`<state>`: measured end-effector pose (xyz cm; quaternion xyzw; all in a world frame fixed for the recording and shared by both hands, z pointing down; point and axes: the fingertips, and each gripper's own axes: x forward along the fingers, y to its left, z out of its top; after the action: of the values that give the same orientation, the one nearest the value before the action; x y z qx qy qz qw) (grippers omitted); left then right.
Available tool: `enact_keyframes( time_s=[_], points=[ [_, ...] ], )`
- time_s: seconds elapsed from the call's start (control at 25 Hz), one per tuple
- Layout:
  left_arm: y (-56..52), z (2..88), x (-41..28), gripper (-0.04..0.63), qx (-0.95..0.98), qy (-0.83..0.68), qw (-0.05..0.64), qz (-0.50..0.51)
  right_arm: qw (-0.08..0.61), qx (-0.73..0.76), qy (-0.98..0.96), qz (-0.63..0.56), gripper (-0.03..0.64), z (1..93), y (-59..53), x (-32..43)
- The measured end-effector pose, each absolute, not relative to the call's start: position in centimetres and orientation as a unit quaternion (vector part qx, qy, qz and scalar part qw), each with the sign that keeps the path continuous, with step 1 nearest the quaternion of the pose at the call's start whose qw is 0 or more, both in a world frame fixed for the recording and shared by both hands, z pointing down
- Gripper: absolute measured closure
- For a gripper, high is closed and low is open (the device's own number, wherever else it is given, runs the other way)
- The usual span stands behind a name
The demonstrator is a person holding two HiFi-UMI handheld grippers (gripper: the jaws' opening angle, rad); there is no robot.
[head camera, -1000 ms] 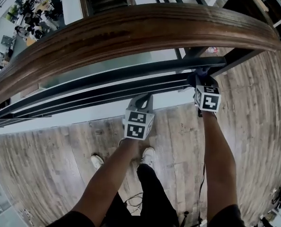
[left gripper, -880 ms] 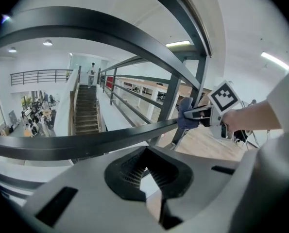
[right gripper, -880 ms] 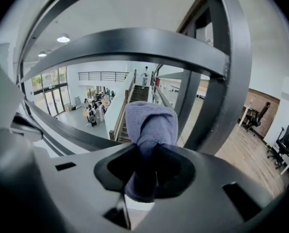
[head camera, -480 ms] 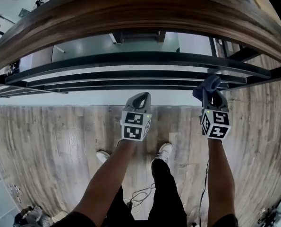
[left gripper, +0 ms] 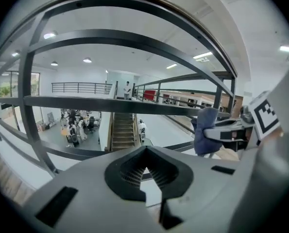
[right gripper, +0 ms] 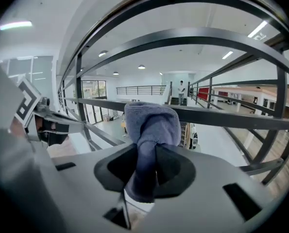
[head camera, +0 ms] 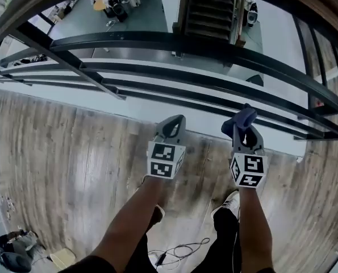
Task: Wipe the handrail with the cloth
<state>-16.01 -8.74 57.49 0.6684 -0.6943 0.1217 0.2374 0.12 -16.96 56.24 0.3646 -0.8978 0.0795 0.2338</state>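
Observation:
The wooden handrail (head camera: 21, 4) only shows as a brown curve along the top edge of the head view. A blue-grey cloth (head camera: 241, 120) sticks up from my right gripper (head camera: 243, 131), which is shut on it, a bunched fold of the cloth (right gripper: 151, 125) wedged between the jaws. It hangs in the air just in front of the lowest black bars, well below the handrail. My left gripper (head camera: 173, 124) is level beside it, a hand's width to the left, jaws together with nothing in them. In the left gripper view the cloth (left gripper: 206, 130) appears at the right.
Black metal railing bars (head camera: 174, 41) run across between me and the handrail. Beyond them lies a lower floor with a staircase (head camera: 205, 10) and people. I stand on wood-plank flooring (head camera: 61, 169); a cable (head camera: 180, 249) lies by my feet and a dark bag (head camera: 12, 249) at lower left.
The handrail has slid from the middle of the head view up to its top edge. Both grippers now sit lower against the bars and closer together. The cloth stays gripped.

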Motion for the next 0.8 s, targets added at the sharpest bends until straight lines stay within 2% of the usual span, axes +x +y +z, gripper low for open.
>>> enact_keyframes(
  time_s=[0.28, 0.6, 0.8],
  points=[
    [-3.5, 59.4, -33.8, 0.597, 0.628, -0.75, 0.184, 0.092, 0.181, 0.312, -0.93, 0.073, 0.522, 59.1, -11.9, -20.9],
    [2.3, 63.4, -46.8, 0.597, 0.556, -0.818, 0.143, 0.043, 0.138, 0.22, -0.965, 0.046, 0.52, 62.4, -6.8, -42.0],
    [5.2, 65.6, -53.0, 0.597, 0.507, -0.853, 0.121, 0.018, 0.129, 0.168, -0.977, 0.018, 0.52, 63.4, -5.4, -51.2]
  ],
)
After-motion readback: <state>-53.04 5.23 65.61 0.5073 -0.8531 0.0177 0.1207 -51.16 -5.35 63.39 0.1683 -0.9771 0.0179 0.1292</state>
